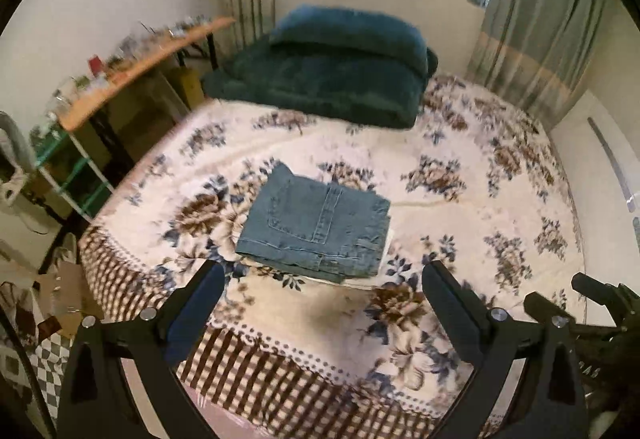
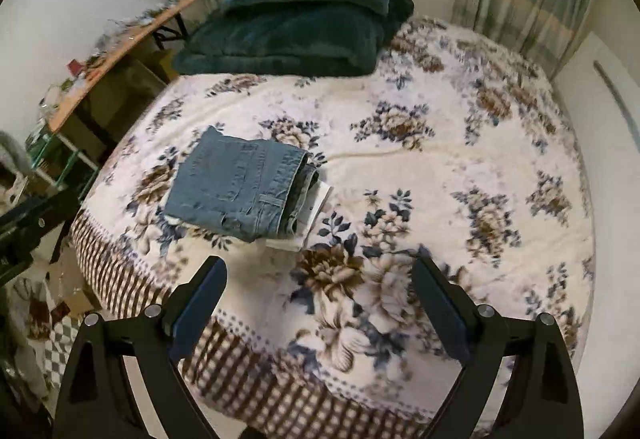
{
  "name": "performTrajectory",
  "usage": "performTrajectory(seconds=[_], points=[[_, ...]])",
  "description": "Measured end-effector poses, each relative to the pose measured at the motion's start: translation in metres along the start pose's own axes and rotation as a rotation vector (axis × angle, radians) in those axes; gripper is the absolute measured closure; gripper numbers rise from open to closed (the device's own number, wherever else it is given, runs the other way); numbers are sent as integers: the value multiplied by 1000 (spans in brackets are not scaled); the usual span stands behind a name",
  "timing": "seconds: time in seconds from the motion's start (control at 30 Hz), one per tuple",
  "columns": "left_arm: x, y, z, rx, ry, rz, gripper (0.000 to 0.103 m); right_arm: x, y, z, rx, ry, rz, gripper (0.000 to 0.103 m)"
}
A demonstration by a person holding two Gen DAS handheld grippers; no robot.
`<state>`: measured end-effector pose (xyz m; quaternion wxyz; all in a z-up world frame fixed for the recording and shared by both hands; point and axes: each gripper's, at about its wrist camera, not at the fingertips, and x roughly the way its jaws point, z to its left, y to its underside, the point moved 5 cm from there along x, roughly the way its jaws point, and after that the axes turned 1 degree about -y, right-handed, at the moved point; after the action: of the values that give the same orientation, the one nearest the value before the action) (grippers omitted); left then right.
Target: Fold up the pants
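Observation:
Blue denim pants (image 1: 316,225) lie folded into a compact stack on the floral bed cover (image 1: 440,207), near its front edge; a white label or paper peeks out under their right side (image 2: 316,207). My left gripper (image 1: 324,275) hangs high above the bed's front edge, open and empty, well back from the pants. In the right wrist view the pants (image 2: 240,185) sit left of centre. My right gripper (image 2: 318,271) is also open and empty, raised above the cover to the right of the pants. Part of the right gripper's black frame (image 1: 600,303) shows at the left view's right edge.
A folded dark green blanket (image 1: 328,71) lies at the head of the bed under the window. A cluttered wooden table (image 1: 140,67) and a green shelf (image 1: 68,167) stand left of the bed. Curtains (image 1: 532,23) hang at right. Clutter covers the floor (image 1: 48,311) at lower left.

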<state>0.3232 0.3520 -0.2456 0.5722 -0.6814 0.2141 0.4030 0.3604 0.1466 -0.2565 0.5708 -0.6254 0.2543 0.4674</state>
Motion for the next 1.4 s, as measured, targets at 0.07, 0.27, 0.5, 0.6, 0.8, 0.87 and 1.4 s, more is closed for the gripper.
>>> performTrajectory(seconds=[0.07, 0.27, 0.5, 0.6, 0.8, 0.87, 1.4], points=[[-37, 7, -12, -12, -9, -43, 2, -42, 11, -6, -30, 6, -47, 7], [-117, 35, -43, -30, -51, -116, 2, -148, 44, -29, -63, -35, -141, 7], [-187, 71, -68, -61, -85, -159, 2, -238, 83, -53, -95, -66, -192, 7], [-209, 83, -72, -68, -87, -165, 2, -269, 99, -55, -111, -68, -208, 7], [-246, 94, -74, -32, -104, -217, 2, -325, 120, -53, -116, -72, -252, 7], [-254, 93, -73, -17, -120, -228, 2, -340, 123, -52, -101, -79, -269, 7], [-268, 100, -56, -19, -168, -235, 2, -375, 125, -36, -70, -67, -276, 7]])
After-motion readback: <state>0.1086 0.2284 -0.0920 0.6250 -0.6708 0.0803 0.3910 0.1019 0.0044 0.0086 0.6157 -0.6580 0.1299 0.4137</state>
